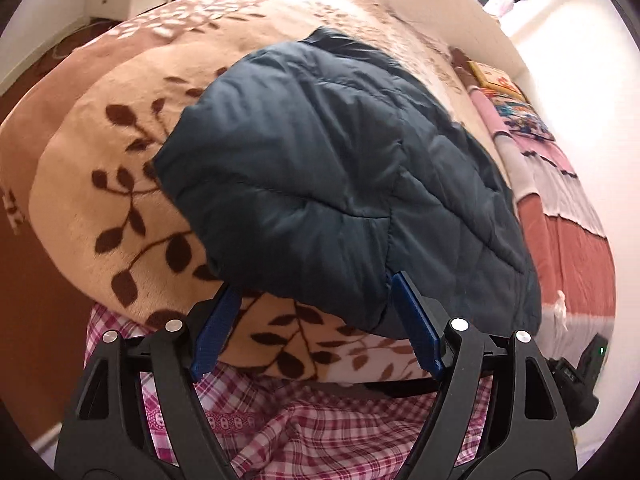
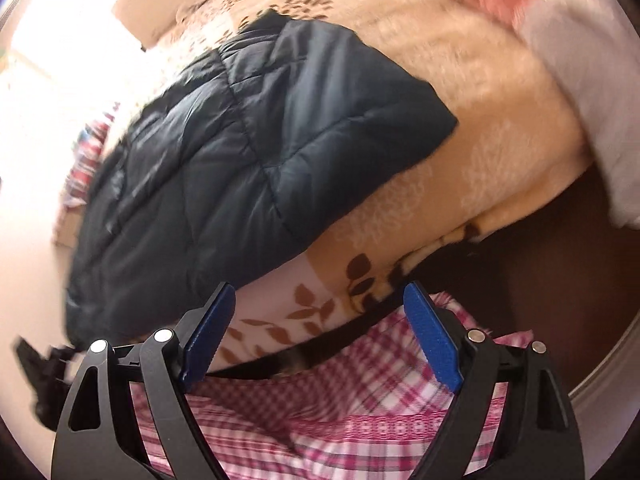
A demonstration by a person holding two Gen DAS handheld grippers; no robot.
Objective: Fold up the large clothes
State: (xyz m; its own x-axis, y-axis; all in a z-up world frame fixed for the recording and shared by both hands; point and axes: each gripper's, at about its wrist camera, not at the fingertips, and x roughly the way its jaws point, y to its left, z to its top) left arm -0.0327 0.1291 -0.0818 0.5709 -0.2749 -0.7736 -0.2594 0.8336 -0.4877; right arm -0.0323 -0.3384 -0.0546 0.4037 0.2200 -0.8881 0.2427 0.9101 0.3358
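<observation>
Both grippers, left gripper [image 1: 314, 292] and right gripper [image 2: 320, 294], have black skeletal frames with triangular cutouts, round silver screws, and ribbed blue finger pads [image 1: 418, 328].

1. The dark blue jacket [image 1: 320, 168] is quilted cloth with a slight sheen along its stitched panels.
2. The leaf-print blanket [image 1: 120, 208] looks like thick, fuzzy, matt fleece.
3. The pink checked cloth [image 2: 360, 420] is thin woven fabric.
4. The left gripper [image 1: 316, 320] has smooth black plastic arms, ribbed blue pads [image 1: 416, 320] and shiny metal pins.
</observation>
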